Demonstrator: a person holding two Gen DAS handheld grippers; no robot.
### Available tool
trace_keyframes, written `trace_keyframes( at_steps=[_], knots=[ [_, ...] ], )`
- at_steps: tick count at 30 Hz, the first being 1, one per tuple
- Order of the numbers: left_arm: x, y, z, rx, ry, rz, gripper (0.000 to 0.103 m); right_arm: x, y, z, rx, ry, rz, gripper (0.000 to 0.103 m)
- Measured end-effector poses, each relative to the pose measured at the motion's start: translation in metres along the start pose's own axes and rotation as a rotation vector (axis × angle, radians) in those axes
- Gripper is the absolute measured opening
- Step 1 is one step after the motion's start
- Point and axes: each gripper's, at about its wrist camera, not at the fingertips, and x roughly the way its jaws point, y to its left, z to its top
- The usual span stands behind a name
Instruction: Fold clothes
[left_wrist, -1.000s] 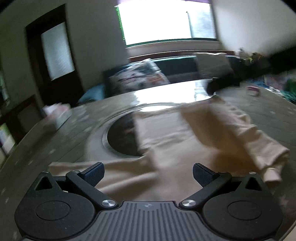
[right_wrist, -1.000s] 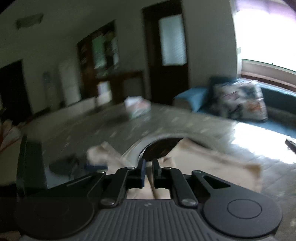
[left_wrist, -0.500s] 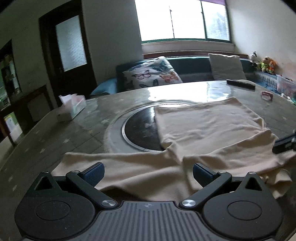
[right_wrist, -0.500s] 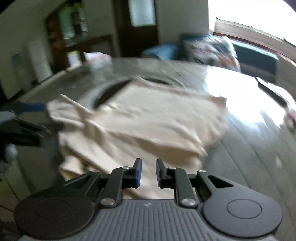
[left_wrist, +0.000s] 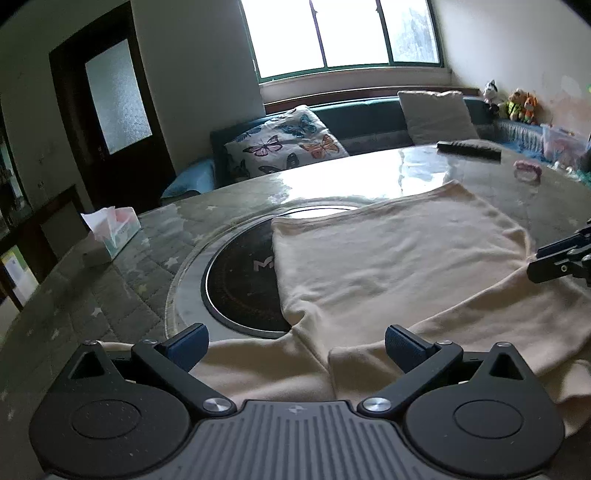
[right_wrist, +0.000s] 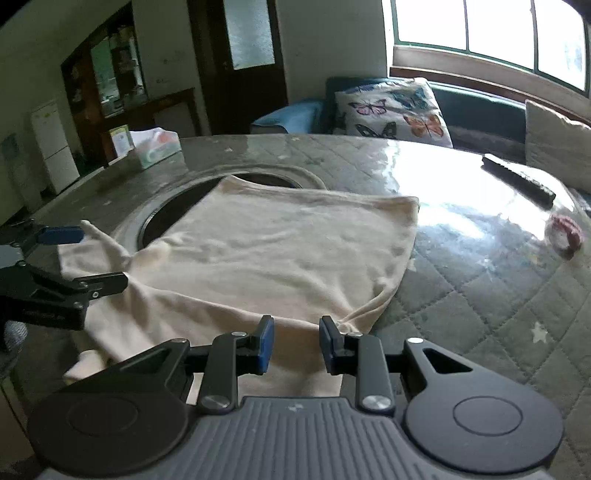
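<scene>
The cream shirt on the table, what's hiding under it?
Under the cream shirt lies a round black cooktop set into the table. Its left part shows; the shirt covers the rest.

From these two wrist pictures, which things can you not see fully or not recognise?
- Cream garment: its near edge is hidden behind the left gripper in the left wrist view, and behind the right gripper, whose jaws are opening, in the right wrist view.
- Round dark plate set in the table: the garment covers part of it, hiding most of its lettering.
- Small pink thing: too blurred to identify.
- Toys on the ledge: too small.
</scene>
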Motion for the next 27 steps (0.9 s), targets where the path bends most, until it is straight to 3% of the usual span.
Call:
trace_keyframes(
  at_steps=[4, 8, 18, 27],
  knots=[
    [0.008, 0.004, -0.008, 0.019, 0.023, 0.038, 0.103, 0.005, -0.003, -0.003, 0.009, 0.005, -0.001, 0.027],
    [0.001, 0.012, -0.013, -0.006, 0.02, 0.02, 0.103, 0.002, 0.0, -0.001, -0.006, 0.002, -0.01, 0.031],
    [-0.002, 0.026, -0.017, -0.033, 0.026, 0.051, 0.103, 0.015, 0.048, -0.001, -0.177, -0.012, -0.023, 0.035],
    [-0.01, 0.075, -0.029, -0.197, 0.054, 0.147, 0.103, 0.031, 0.107, -0.004, -0.352, -0.017, 0.026, 0.035]
  ],
)
